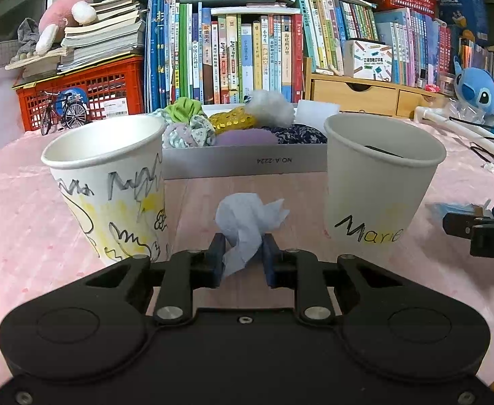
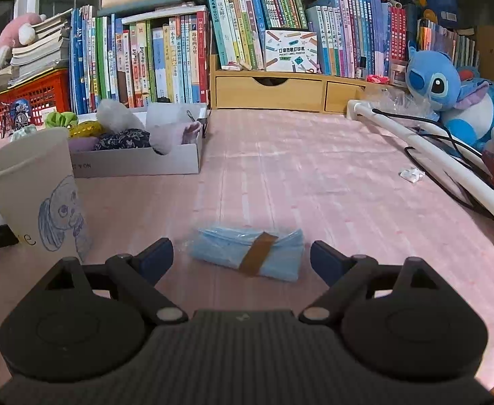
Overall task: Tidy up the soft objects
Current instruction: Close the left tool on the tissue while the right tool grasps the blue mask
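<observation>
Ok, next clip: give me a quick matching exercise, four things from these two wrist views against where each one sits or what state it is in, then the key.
Things:
1. crumpled tissue
2. blue packet
3. right gripper
4. cotton ball

Places or states:
A. lying flat on the pink table cover, a brown tape band across it
B. in the grey box with the scrunchies
C. pinched by the left gripper, between the two paper cups
D. fingers spread wide, holding nothing

Pairs: 1-C, 2-A, 3-D, 4-B
</observation>
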